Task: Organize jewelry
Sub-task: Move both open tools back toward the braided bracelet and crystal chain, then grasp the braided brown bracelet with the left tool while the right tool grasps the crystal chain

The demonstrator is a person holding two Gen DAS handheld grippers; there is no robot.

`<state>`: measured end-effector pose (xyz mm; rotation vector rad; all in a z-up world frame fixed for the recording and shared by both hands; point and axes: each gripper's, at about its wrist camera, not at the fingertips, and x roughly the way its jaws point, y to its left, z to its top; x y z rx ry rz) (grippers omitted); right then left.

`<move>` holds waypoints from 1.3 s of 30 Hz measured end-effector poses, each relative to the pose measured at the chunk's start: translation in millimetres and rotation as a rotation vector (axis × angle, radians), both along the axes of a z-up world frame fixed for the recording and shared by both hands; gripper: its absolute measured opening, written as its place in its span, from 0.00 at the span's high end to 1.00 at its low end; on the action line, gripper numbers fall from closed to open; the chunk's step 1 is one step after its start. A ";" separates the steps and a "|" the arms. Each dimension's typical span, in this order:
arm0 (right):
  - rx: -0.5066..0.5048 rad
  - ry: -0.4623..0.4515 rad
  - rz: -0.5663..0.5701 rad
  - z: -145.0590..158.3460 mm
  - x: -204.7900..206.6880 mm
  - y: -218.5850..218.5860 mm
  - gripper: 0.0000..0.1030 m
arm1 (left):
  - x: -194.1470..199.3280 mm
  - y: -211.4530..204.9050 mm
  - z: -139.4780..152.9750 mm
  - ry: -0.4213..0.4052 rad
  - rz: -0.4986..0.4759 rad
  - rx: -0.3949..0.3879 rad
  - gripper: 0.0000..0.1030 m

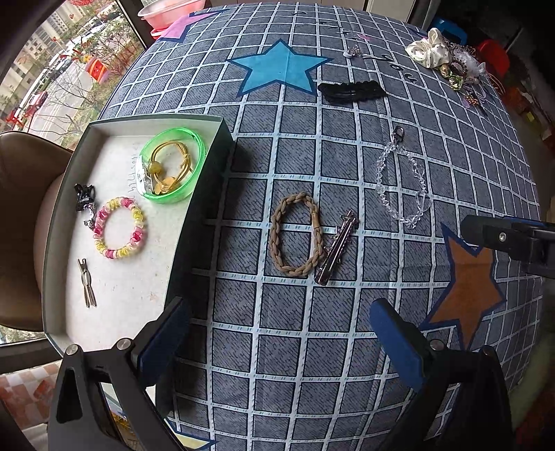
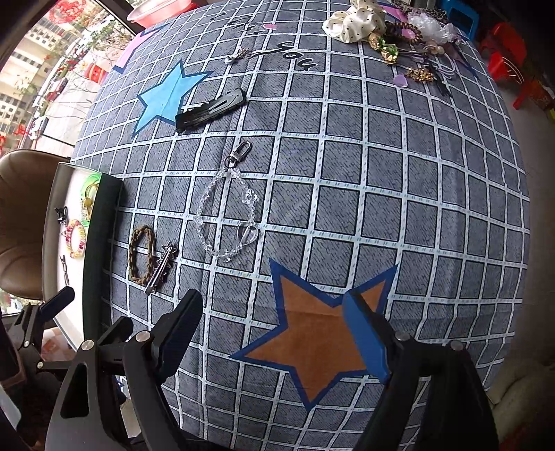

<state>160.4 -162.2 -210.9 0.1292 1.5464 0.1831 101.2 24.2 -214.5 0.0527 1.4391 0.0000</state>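
Observation:
My left gripper [image 1: 277,322] hangs open over the checked cloth, just below a braided brown hair tie [image 1: 296,234] and a metal hair clip [image 1: 338,248] touching it. To their left, a white box [image 1: 114,301] holds a green bangle [image 1: 173,166], a pink-yellow bracelet [image 1: 119,229] and small clips. A clear bead chain [image 2: 225,215] lies ahead and left of my right gripper [image 2: 274,308]. That gripper stands open above an orange star with nothing between its fingers. A black hair clip [image 2: 210,109] lies farther back.
A heap of scrunchies and trinkets [image 2: 392,31] sits at the far right of the table, with a small charm [image 2: 237,54] near the back. A brown chair [image 1: 20,208] stands beside the box at the table's left edge. A pink basin [image 1: 166,12] is at the far edge.

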 end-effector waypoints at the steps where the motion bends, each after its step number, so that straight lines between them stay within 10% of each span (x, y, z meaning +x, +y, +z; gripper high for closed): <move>1: 0.002 0.002 0.008 -2.5 3.7 0.8 0.18 | -0.4 -0.6 -2.3 0.002 0.007 0.000 0.00; 26: -0.033 -0.071 0.094 -32.6 70.1 25.5 0.18 | 36.1 37.3 -36.3 -0.011 0.347 -0.119 0.00; 39: -0.137 -0.145 0.285 -41.3 68.2 61.0 0.49 | 62.3 30.8 -59.2 0.002 0.321 -0.053 0.09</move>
